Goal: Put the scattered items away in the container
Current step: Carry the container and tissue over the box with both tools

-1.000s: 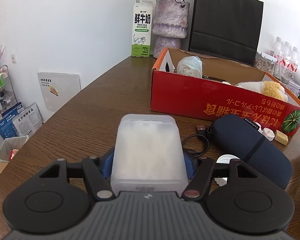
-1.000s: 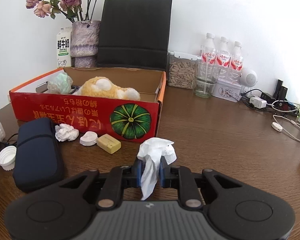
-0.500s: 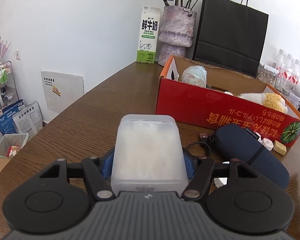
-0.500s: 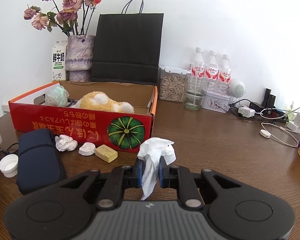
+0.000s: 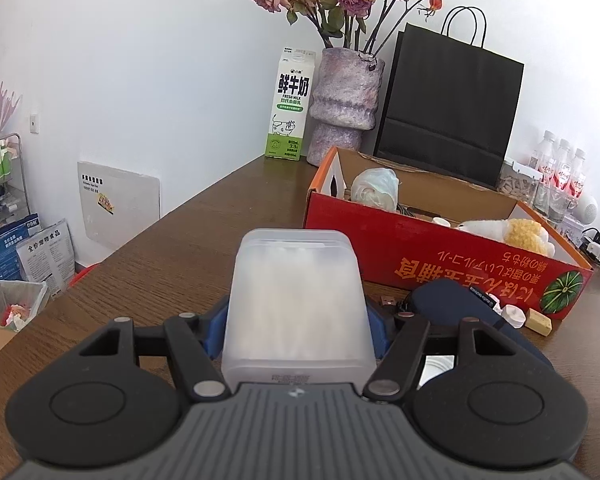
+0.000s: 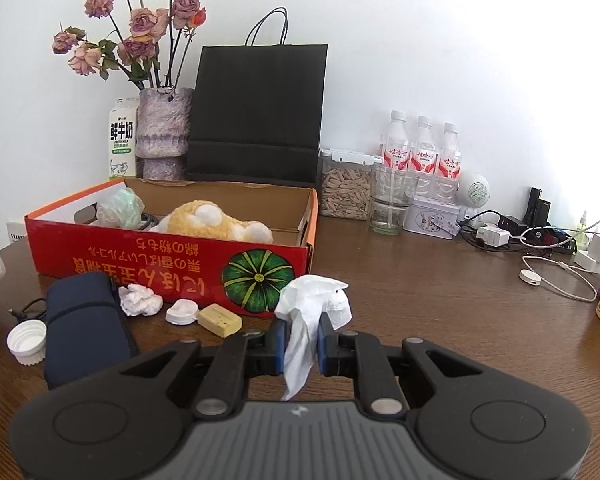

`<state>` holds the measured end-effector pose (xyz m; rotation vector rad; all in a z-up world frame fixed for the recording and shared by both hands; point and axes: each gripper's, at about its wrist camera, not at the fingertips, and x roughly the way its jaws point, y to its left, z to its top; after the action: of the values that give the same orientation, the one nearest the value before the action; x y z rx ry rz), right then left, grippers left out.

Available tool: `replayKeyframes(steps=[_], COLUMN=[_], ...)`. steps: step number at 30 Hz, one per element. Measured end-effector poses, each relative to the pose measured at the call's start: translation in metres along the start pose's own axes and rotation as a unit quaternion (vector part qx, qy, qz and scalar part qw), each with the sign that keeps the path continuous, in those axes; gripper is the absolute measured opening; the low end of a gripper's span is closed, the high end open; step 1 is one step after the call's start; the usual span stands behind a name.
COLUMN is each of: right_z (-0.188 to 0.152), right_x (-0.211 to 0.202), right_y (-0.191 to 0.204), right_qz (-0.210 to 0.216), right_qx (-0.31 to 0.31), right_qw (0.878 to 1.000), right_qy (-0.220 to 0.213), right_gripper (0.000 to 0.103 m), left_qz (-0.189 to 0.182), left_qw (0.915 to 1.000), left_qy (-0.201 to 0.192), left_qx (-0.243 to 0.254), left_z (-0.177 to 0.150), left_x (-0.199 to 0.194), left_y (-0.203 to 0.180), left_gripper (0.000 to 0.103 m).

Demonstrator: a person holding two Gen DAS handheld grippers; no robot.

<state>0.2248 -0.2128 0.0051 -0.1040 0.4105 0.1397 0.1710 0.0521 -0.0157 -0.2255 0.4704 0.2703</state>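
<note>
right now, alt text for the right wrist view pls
The right tongs pinch a white tissue above a wooden table. Ahead to the left is a red box holding a plush toy; a navy pouch, cap and crumpled paper lie before it.

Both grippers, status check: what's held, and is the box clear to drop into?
Left gripper shut on frosted plastic tub. Right gripper shut on crumpled tissue. Red box open-topped, part filled; nothing blocking.
</note>
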Motion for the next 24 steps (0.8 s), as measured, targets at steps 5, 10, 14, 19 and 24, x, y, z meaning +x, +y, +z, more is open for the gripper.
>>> replayKeyframes(steps=[5, 10, 14, 19, 24], right_z=[0.002, 0.013, 0.031, 0.059, 0.085], right_x=[-0.005, -0.013, -0.016, -0.013, 0.006], right_y=[-0.002, 0.0, 0.005, 0.014, 0.029], right_qz=[0.005, 0.024, 0.045, 0.063, 0.07], right_qx=[0.008, 0.022, 0.028, 0.034, 0.031], right_qw=[1.0, 0.999, 0.997, 0.994, 0.992], right_qy=[-0.015, -0.038, -0.062, -0.088, -0.103], right_gripper=[0.014, 0.014, 0.014, 0.014, 0.014], left_qz=[-0.014, -0.034, -0.048, -0.066, -0.072], left_qw=[0.9998, 0.9985, 0.9963, 0.993, 0.9917], left_qy=[-0.017, -0.043, -0.069, -0.096, -0.105], left_qx=[-0.003, 0.003, 0.014, 0.02, 0.022], left_z=[0.009, 0.029, 0.05, 0.075, 0.093], left_x=[-0.008, -0.017, -0.019, -0.012, 0.011], left_y=[-0.006, -0.019, -0.034, -0.058, -0.079], left_gripper=[0.066, 0.066, 0.066, 0.067, 0.067])
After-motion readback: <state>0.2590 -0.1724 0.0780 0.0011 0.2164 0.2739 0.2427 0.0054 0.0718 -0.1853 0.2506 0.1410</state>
